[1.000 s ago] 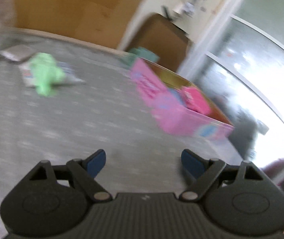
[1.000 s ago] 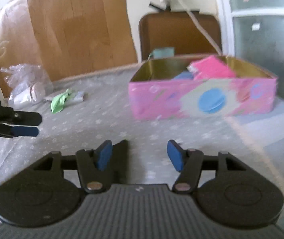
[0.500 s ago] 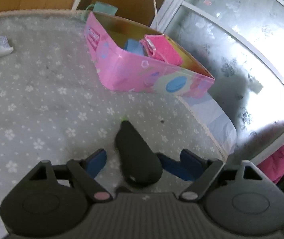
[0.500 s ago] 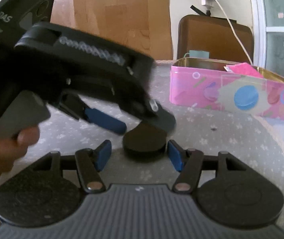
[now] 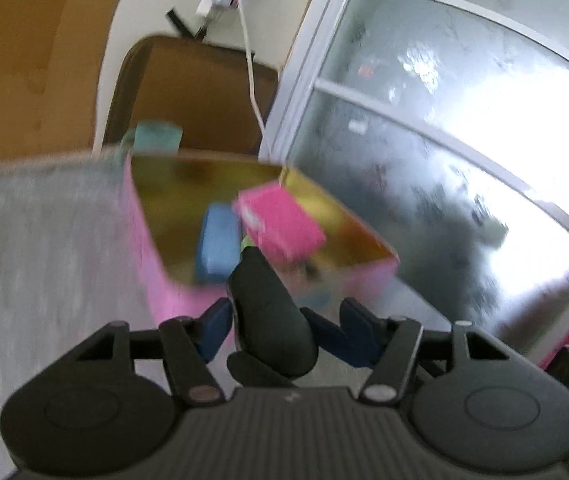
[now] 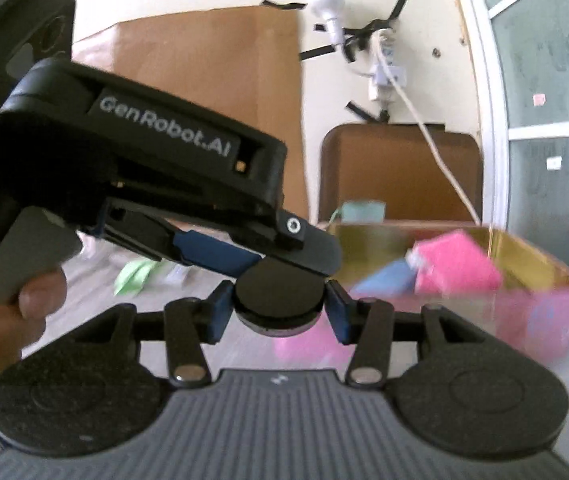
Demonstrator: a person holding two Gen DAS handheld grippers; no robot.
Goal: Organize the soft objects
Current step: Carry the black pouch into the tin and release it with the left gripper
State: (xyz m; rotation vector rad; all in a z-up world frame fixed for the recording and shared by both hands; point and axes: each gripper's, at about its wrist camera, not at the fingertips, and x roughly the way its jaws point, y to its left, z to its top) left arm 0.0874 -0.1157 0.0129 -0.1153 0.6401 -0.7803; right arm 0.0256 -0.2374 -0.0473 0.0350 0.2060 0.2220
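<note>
A dark eggplant-shaped soft toy (image 5: 268,320) with a green tip hangs above the table, in front of the pink box (image 5: 156,292). My right gripper (image 6: 278,314) is closing, and both its blue pads press on the toy (image 6: 278,292). My left gripper (image 5: 286,330) is closing too. The toy lies between its jaws, touching the left pad, while the right pad stands apart. In the right wrist view the left gripper (image 6: 284,256) reaches across from the upper left. The box (image 6: 544,320) holds a pink block (image 6: 456,268) and a blue block (image 6: 388,280).
A green soft thing (image 6: 132,280) lies far back on the grey flowered tablecloth (image 5: 44,260). A brown chair back (image 5: 196,92) stands behind the box, with a frosted window (image 5: 464,140) at the right. A hand (image 6: 4,312) holds the left gripper's handle.
A second ago both grippers were empty and apart. They came together around the toy on the table, their jaws narrowed, and the toy has risen towards the pink box.
</note>
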